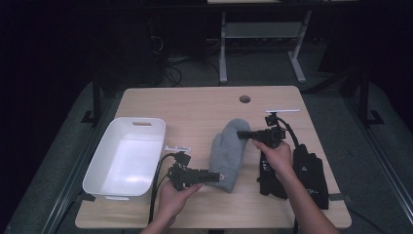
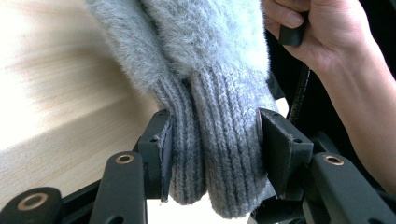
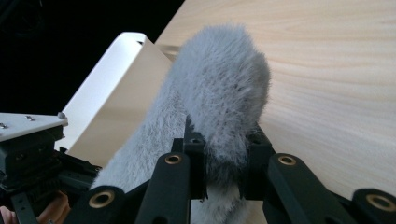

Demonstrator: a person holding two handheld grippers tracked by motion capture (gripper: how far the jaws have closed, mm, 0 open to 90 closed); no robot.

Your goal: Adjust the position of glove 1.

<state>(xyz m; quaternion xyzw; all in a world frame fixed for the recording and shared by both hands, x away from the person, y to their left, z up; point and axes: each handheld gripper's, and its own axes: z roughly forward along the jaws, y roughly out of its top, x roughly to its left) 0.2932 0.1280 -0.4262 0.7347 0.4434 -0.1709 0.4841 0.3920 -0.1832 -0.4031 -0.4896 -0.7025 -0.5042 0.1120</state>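
Landmark: grey mitten (image 1: 228, 155), lying flat near the middle of the table (image 1: 195, 105), ribbed cuff toward the person, fuzzy tip away.

Nearest: left gripper (image 1: 214, 177) at the cuff end. In the left gripper view its jaws are closed partway onto the ribbed cuff (image 2: 217, 154), knit bunched between both pads; it has hold of the mitten. Left hand (image 1: 174, 192) grips the handle just left of the cuff.

Right of the mitten: black cloth item (image 1: 296, 171) lying on the table, partly under the right forearm. Small white marks on it, too small to read.

Right gripper (image 1: 242, 134) at the mitten's far right side, near the tip. In the right gripper view its jaws are pinched on the fuzzy tip (image 3: 219, 88), pile bulging above the pads. Right hand (image 1: 274, 155) holds it.

Left of the mitten: white tub (image 1: 127, 158), slot handle in its far wall. Nothing in it.

Beyond the mitten: round hole (image 1: 244, 99) in the table. Past the table edge, white desk legs (image 1: 223, 48) on dark floor.
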